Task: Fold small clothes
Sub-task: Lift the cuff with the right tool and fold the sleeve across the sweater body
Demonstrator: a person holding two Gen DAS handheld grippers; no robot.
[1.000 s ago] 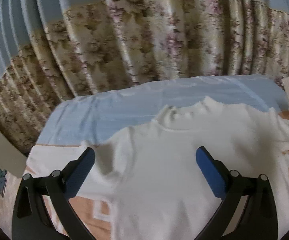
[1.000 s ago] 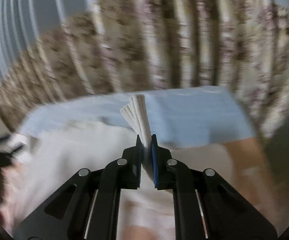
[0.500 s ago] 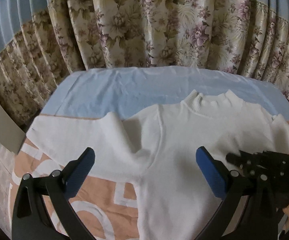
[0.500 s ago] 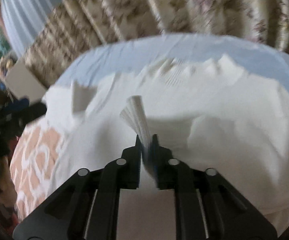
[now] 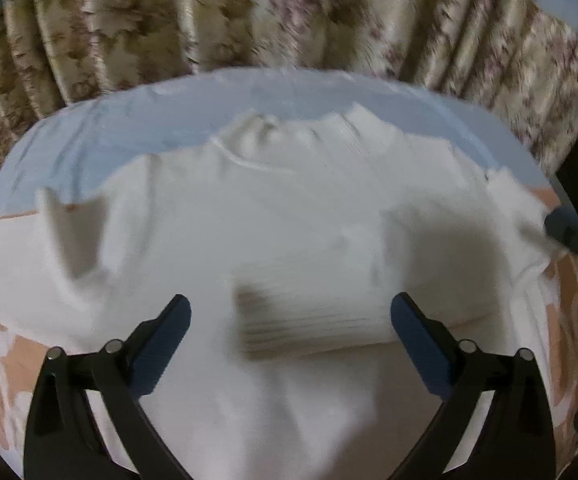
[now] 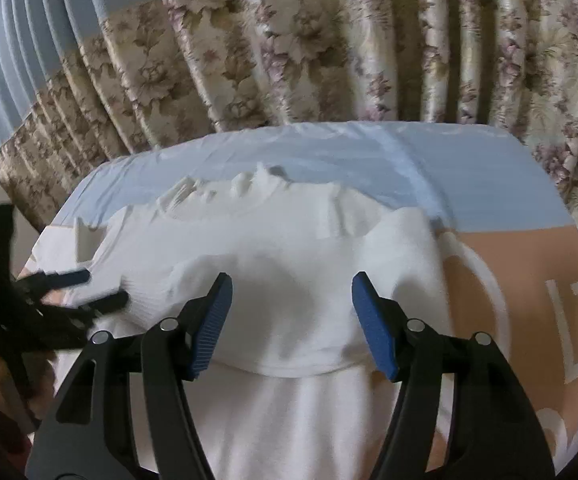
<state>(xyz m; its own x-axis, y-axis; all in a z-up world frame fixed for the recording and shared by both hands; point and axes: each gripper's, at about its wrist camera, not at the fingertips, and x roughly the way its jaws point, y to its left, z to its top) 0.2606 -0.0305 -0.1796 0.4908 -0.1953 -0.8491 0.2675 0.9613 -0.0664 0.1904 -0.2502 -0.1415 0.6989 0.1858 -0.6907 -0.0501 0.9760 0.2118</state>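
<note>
1. Left wrist view: my left gripper (image 5: 289,322) hangs over the white sweater (image 5: 217,216), which lies spread on the blue sheet (image 5: 89,132) and the peach patterned cover (image 5: 577,296) in front of the floral curtain (image 5: 289,12). Its jaws are wide but closing, and the ribbed cuff (image 5: 313,312) of the sleeve folded across the chest sits between them; the frame is blurred, yet I see a gap on the left side, so I judge the pads are not pressing on it. The right gripper (image 5: 569,232) shows at the far right edge by the sweater's shoulder.

2. Right wrist view: my right gripper (image 6: 291,324) has its jaws opening, with nothing pinched; the folded sleeve (image 6: 289,320) lies loose on the sweater (image 6: 281,240) under and between the blue pads (image 6: 213,320). The collar (image 6: 225,192) points toward the curtain (image 6: 329,40). The left gripper (image 6: 77,292) is at the left, at the sleeve's cuff end.

3. Handling, as I judge it: the knit is soft, light and limp, so it will sag and bunch anywhere I do not support it. It is not slippery or fragile, but it stretches. I would pinch the ribbed cuff or a seam edge, where the cloth is thicker, and take only the top layer.
</note>
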